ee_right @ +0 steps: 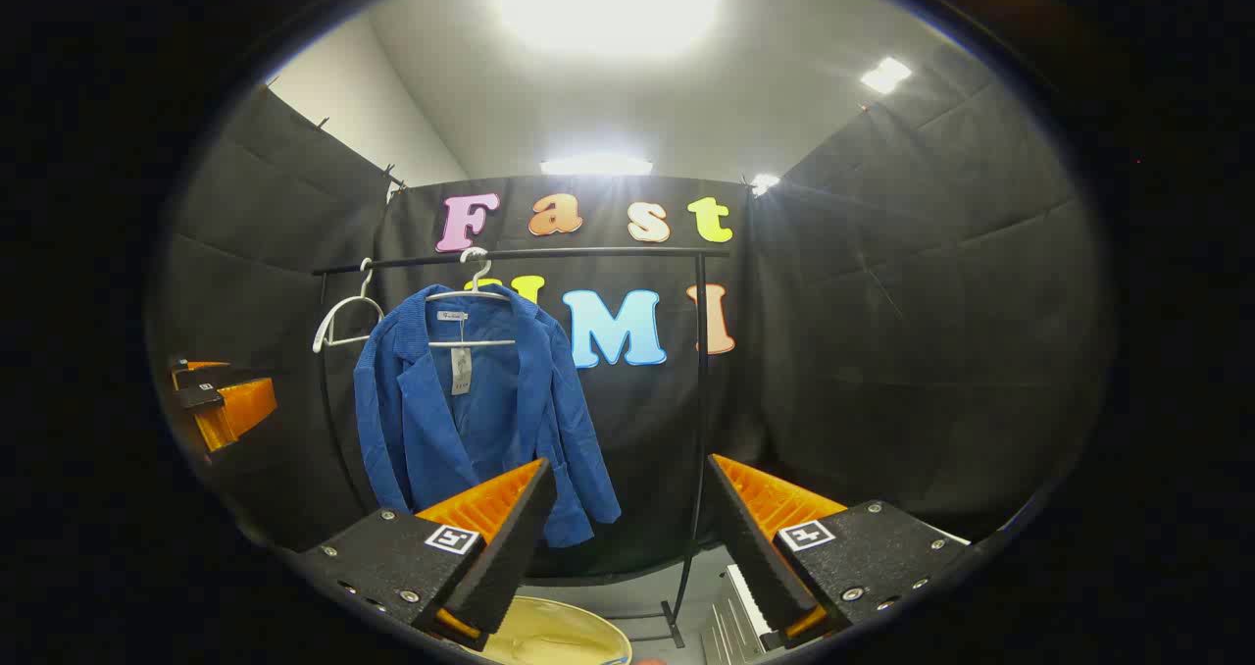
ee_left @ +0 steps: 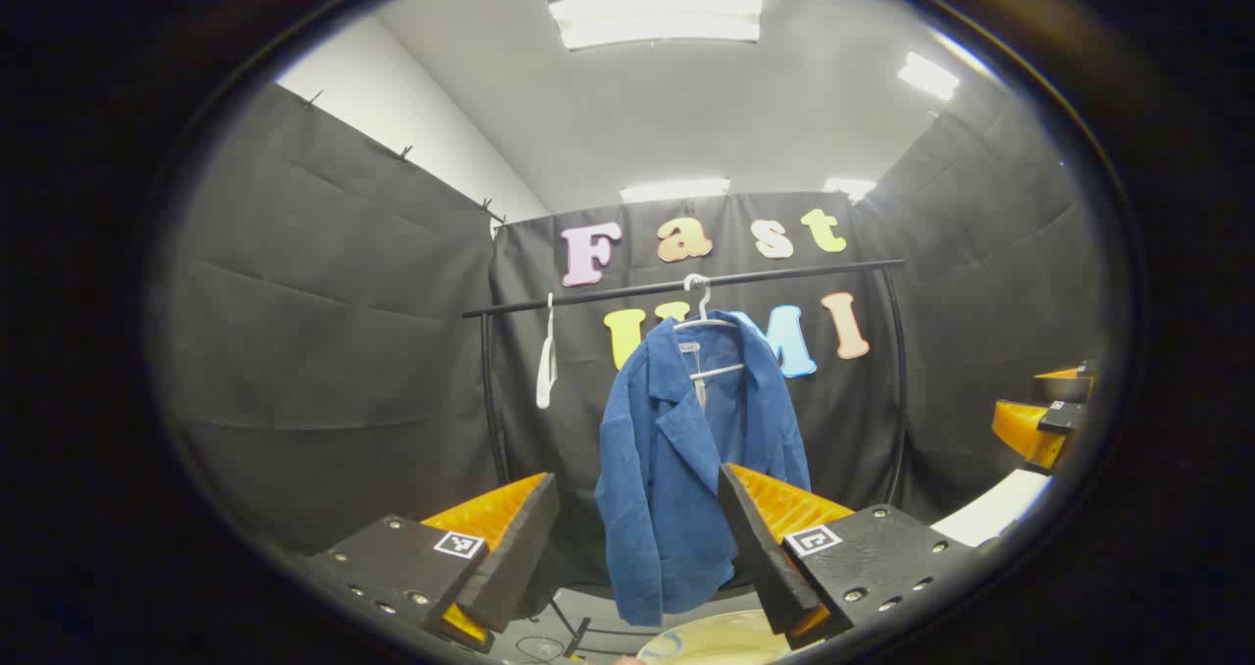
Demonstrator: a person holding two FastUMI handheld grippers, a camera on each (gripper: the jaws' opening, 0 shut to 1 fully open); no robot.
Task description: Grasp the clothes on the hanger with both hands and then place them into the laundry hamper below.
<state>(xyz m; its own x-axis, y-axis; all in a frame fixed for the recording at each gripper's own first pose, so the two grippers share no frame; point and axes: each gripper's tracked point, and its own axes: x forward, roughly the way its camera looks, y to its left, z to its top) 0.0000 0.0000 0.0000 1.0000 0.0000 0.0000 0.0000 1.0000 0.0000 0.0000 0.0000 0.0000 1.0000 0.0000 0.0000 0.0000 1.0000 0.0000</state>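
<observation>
Two grippers, my left gripper (ee_left: 637,523) and right gripper (ee_right: 627,513), hold their fingers spread and grasp nothing, apart from the blue jacket (ee_left: 686,459) hanging on its hanger (ee_left: 708,324) from the rail (ee_left: 686,283), above the hamper (ee_right: 559,636).

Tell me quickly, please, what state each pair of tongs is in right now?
Left tongs: open, holding nothing, short of the blue jacket on its hanger.
Right tongs: open, holding nothing, aimed to the right of the jacket.

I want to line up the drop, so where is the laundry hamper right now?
The laundry hamper sits low, below the blue jacket hanging on the rail; in the right gripper view its rim shows at the bottom.
</observation>
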